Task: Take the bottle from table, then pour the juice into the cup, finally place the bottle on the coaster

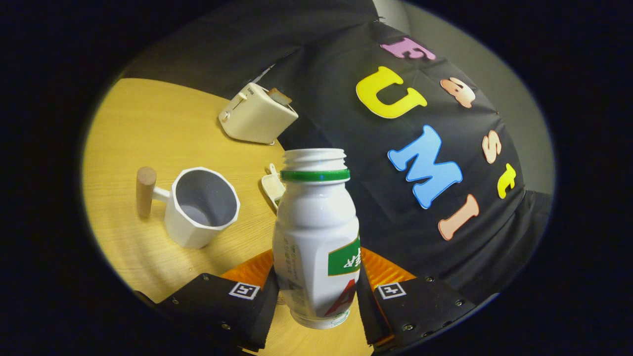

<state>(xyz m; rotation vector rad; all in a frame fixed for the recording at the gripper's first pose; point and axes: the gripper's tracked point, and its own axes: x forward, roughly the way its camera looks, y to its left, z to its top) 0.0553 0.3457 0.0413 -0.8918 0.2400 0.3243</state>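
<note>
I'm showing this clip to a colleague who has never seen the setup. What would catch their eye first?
The white bottle, open-topped with a green neck ring, stands out first, gripped between the gripper fingers over an orange coaster. Beside it on the wooden table sits a white mug with a wooden handle, and beyond that a cream toaster.

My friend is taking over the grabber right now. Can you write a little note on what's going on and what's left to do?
Gripper: shut on the bottle, both fingers pressing its sides, cap off, held upright.
Cup: on the table, ahead and to one side of the bottle; looks empty.
Coaster: orange, just behind the bottle's base, by the fingers.
Done: bottle grasped; it seems lifted or close to it.
Left: pour into the cup, then set the bottle on the coaster.
</note>
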